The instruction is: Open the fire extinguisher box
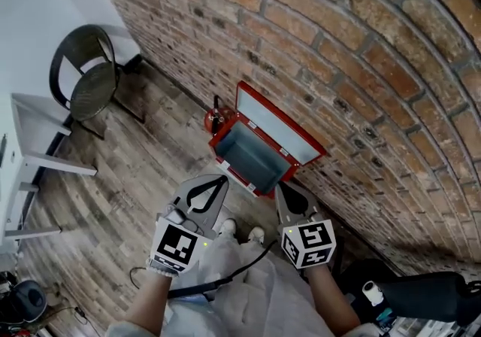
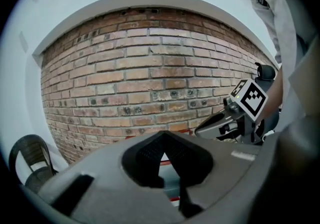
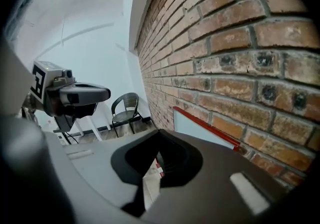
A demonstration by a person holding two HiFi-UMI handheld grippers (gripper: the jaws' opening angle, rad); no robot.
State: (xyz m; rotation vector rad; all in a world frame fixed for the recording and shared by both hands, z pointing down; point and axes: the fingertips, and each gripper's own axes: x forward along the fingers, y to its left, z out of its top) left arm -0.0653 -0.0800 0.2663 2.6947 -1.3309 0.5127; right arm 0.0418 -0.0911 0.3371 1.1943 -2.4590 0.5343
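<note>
The box (image 1: 252, 156) is being kept at the foot of the brick wall (image 1: 361, 42), lid (image 1: 279, 125) leaned open against it. Left claw (image 1: 222, 180) and right claw (image 1: 280, 188) are being held shut, empty. One bump and that lid could be getting slammed.

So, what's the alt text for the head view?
An open red box sits on a wooden floor, its lid up against a brick wall. The left gripper and right gripper hover before it; a chair stands at left.
</note>
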